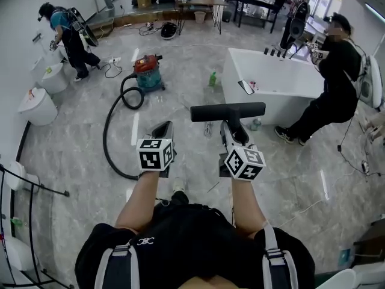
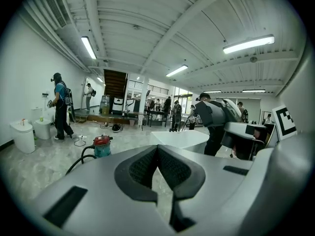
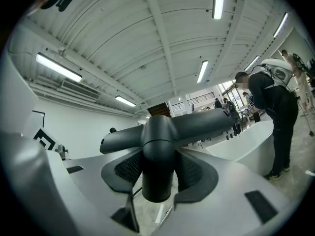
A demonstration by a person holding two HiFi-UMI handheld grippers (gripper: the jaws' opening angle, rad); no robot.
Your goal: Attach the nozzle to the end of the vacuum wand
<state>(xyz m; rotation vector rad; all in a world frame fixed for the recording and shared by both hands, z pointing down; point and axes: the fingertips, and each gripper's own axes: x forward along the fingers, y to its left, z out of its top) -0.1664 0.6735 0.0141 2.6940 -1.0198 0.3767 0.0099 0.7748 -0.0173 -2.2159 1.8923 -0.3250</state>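
From the head view, the right gripper (image 1: pixel 233 132) holds the black T-shaped nozzle (image 1: pixel 227 111) above the floor (image 1: pixel 78 155), with the left gripper (image 1: pixel 162 130) beside it. Left gripper view: its 2 jaws are pressed together, empty. Right gripper view: the jaws clamp the nozzle (image 3: pixel 156 166) by its neck.

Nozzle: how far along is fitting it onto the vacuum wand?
Done: the nozzle is off the floor, the right gripper shut on its neck. In hand: it is held in the air, joined to nothing. Left: the left gripper is shut and empty, the hose from the red vacuum lies on the floor, and the fitting itself is not yet done.
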